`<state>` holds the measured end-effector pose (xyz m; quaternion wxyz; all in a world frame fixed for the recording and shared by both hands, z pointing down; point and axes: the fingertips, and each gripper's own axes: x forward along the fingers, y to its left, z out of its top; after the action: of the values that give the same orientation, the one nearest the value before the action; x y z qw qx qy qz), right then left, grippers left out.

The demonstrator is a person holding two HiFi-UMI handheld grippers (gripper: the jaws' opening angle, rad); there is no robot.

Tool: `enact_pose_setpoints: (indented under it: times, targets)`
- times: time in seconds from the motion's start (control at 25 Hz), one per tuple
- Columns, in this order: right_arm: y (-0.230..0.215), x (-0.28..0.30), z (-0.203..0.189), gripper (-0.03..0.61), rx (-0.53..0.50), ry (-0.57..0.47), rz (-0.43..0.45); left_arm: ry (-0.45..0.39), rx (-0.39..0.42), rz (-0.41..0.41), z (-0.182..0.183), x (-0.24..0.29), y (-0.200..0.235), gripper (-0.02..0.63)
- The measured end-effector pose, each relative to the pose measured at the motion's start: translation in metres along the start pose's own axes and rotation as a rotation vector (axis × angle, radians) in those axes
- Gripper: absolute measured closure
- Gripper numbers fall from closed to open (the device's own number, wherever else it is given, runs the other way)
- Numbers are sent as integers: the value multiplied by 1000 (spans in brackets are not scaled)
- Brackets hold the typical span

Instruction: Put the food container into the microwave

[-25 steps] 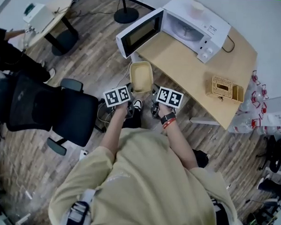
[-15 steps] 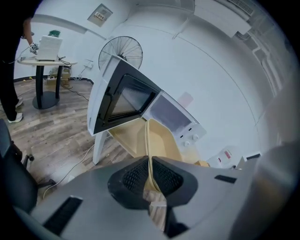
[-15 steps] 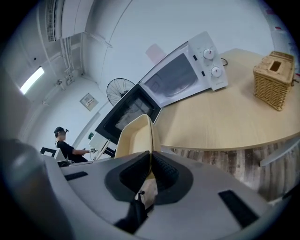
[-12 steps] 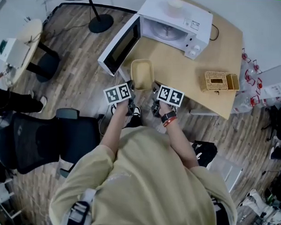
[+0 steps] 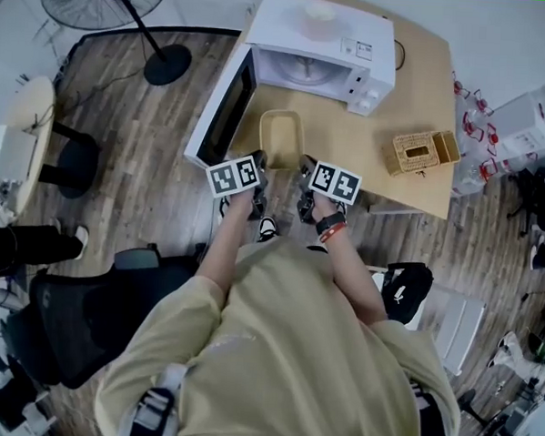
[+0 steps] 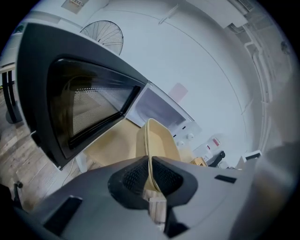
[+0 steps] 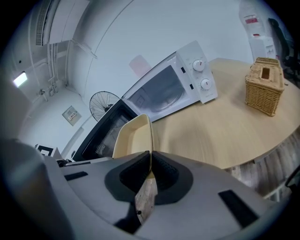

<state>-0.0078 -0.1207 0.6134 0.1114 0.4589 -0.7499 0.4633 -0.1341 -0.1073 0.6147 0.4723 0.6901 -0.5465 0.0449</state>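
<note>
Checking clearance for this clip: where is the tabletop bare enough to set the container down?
Bare: the table stretch between the food container and the wicker box, in front of the microwave, plus the far right corner behind the box. Crowded: the left edge, where the open microwave door flanks the container.

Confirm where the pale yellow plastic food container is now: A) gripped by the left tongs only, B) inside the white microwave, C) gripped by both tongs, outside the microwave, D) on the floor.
C: the left tongs and right tongs each clamp the rim of the pale yellow plastic food container, outside the open white microwave.
</note>
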Motion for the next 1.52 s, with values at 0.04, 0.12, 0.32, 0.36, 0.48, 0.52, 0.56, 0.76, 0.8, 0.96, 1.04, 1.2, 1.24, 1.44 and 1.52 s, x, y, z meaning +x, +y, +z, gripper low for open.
enact_pose_setpoints:
  times: [0.04,0.12,0.32,0.36,0.48,0.52,0.56,0.76,0.8,0.96,1.04,1.2,1.24,1.44,1.52]
  targets:
    - [0,2,5,541,6,-13,-8,6,6,-11,5,4,0,572]
    - [1,5,11,541,15,-35,-23,15,14,-29,13,10,0,572]
    - [-1,13,22,541,44,-75,-58,35,23,-55,25,25,1,572]
    - [-2,14,25,541,53,-87,-64,37,25,-60,27,28,0,572]
    - [-3,23,35,541,70,-112,-74,42,33,-71,39,38,0,572]
    - [-4,26,38,541,75,-114,-77,47,35,-71,42,42,0,572]
    - [-6,29,41,541,80,-116,-79,52,37,-71,45,46,0,572]
    - [-16,50,73,541,67,-136,-73,40,44,-74,68,76,-3,572]
    - [-18,54,80,541,67,-139,-72,36,45,-75,74,82,-4,572]
    - [-25,65,103,541,77,-153,-74,29,49,-79,92,102,-12,572]
    - [-31,71,110,541,84,-152,-76,30,48,-78,96,111,-13,572]
    - [-39,83,122,541,98,-151,-74,32,50,-77,105,129,-14,572]
    - [-41,86,125,541,99,-150,-74,31,51,-74,108,133,-13,572]
    - [-45,97,139,541,102,-150,-79,29,58,-69,121,148,-15,572]
    - [-48,101,143,541,103,-152,-84,32,62,-70,125,153,-15,572]
